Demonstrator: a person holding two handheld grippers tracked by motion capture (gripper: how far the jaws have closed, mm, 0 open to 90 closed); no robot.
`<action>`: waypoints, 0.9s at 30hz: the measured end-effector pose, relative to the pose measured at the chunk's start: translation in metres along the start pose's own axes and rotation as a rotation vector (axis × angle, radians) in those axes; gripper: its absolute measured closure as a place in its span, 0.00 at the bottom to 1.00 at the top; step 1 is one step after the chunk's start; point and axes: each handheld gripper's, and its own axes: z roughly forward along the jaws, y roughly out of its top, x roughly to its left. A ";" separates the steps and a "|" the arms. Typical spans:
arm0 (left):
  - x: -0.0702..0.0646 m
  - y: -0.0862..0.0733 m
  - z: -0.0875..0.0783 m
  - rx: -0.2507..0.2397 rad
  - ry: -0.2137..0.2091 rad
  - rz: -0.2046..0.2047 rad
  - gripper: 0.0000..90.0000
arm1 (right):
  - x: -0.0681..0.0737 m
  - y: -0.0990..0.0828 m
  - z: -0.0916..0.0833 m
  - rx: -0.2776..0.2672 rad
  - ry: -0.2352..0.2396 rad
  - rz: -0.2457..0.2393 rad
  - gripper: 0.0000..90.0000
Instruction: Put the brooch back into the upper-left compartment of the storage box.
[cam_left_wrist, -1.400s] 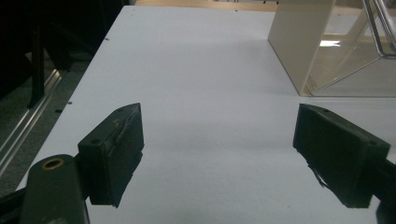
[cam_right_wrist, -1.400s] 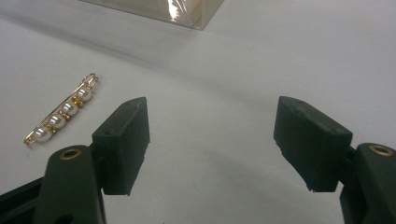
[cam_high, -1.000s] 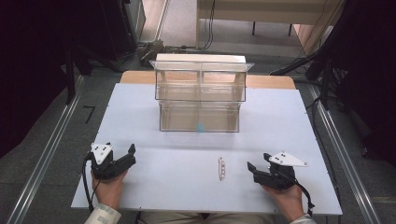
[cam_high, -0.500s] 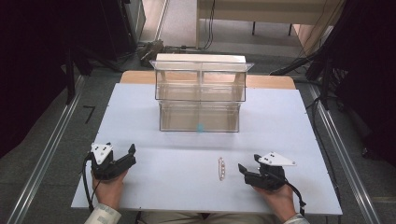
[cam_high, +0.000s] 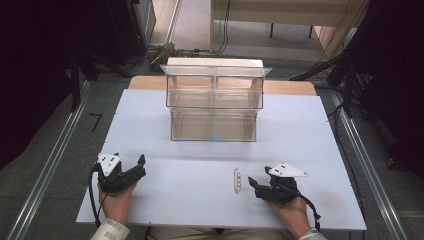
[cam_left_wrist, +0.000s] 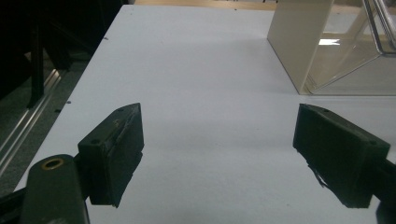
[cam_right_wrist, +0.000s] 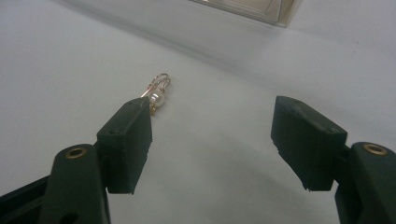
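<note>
A short string of pearls with a gold clasp (cam_high: 237, 180) lies on the white table (cam_high: 310, 130), near its front edge. My right gripper (cam_high: 254, 187) rests just right of it, jaws open and pointing left at it. In the right gripper view the pearl string (cam_right_wrist: 158, 91) shows its clasp end just past the tip of the left jaw, partly hidden by it; nothing lies between the jaws of the right gripper (cam_right_wrist: 212, 116). My left gripper (cam_high: 140, 167) sits at the front left, open over bare table. In its own view the left gripper (cam_left_wrist: 217, 135) holds nothing.
A clear two-tier acrylic organizer (cam_high: 215, 100) stands at the middle back of the table, its lower drawer facing me. Its cream side wall (cam_left_wrist: 299, 42) shows at the upper right of the left gripper view. Metal floor rails run along both sides of the table.
My right gripper has slid left across the table, closing in on the pearl string. The left gripper and the pearl string have stayed where they were.
</note>
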 end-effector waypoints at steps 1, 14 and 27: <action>0.000 0.000 0.000 0.000 0.000 -0.001 0.17 | 0.001 0.000 0.001 0.003 0.002 0.004 0.31; 0.000 0.000 0.000 -0.001 0.000 -0.001 0.17 | 0.014 0.002 0.014 0.026 0.030 -0.006 0.33; 0.001 0.000 -0.001 -0.002 0.001 0.001 0.17 | 0.027 0.004 0.026 0.041 0.037 -0.021 0.40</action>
